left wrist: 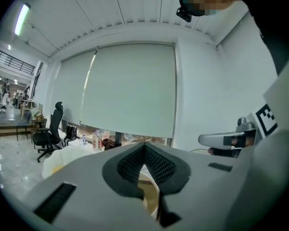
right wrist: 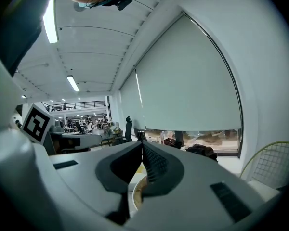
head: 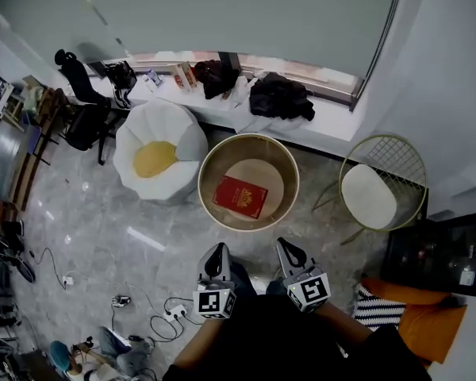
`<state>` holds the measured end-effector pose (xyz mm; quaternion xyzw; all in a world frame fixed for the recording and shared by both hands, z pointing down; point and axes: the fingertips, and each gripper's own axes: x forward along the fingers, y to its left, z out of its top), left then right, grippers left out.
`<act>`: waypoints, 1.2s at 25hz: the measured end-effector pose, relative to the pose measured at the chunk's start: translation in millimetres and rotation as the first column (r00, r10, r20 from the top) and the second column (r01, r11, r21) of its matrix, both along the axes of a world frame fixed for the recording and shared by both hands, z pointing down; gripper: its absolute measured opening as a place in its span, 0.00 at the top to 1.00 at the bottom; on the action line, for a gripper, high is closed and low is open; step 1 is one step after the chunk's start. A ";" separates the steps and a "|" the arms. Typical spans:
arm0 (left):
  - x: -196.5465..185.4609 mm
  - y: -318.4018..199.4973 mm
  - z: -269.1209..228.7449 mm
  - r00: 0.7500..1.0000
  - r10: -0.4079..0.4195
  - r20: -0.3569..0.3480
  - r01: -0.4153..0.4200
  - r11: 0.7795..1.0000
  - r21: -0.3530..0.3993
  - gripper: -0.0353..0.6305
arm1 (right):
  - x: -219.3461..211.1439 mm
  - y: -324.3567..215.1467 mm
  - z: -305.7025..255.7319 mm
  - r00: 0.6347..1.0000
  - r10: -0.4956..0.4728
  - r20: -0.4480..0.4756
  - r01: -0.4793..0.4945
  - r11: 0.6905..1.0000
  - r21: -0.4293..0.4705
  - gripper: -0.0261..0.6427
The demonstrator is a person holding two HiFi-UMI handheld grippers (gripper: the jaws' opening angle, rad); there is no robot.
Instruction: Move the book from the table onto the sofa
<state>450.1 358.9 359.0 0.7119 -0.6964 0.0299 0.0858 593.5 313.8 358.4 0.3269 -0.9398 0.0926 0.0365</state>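
We hold the left gripper (head: 216, 252) and the right gripper (head: 285, 247) closed and empty, short of the round table (head: 292, 177), judging the reach not yet begun: the red book (head: 239, 196) lies flat on that table, the white sofa (head: 174, 125) just beside it.

The book (head: 239, 196) has a smooth red cover with a slight sheen and gilt-looking print at its centre. The table (head: 214, 161) has a wood-toned raised wall around a pale matt top. The sofa (head: 182, 137) is white padded cloth, matt, with a yellow cloth cushion (head: 155, 159). The floor (head: 103, 236) is grey stone-look slab, polished and reflecting light streaks. The wire chair (head: 397, 161) is thin gold-coloured metal rod; its seat pad (head: 368, 196) is white and matt. The left gripper (left wrist: 145, 146) and right gripper (right wrist: 142, 144) have smooth matt grey plastic shells. The pads (left wrist: 159, 162) are black, finely ribbed and rubber-like. The marker cubes (head: 214, 302) have matt white faces with black print. The blind (left wrist: 130, 85) is pale, smooth and matt.
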 end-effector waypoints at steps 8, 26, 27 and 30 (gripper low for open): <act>-53.6 -27.4 18.0 0.999 0.028 -0.039 -0.029 1.000 -0.013 0.92 | -54.9 -23.3 6.2 1.000 -0.002 0.009 0.003 1.000 -0.011 0.94; -210.7 -69.1 93.8 0.911 0.398 -0.108 -0.410 0.902 -0.132 0.92 | -207.4 -56.8 101.7 0.940 0.259 -0.222 -0.321 0.891 -0.321 0.94; -215.3 -73.3 100.7 0.906 0.406 -0.116 -0.420 0.896 -0.143 0.92 | -212.0 -57.1 107.5 0.939 0.262 -0.223 -0.327 0.883 -0.338 0.94; -232.4 -89.6 119.3 0.911 0.382 -0.156 -0.407 0.894 -0.186 0.92 | -221.1 -56.5 129.5 0.946 0.238 -0.222 -0.311 0.864 -0.397 0.94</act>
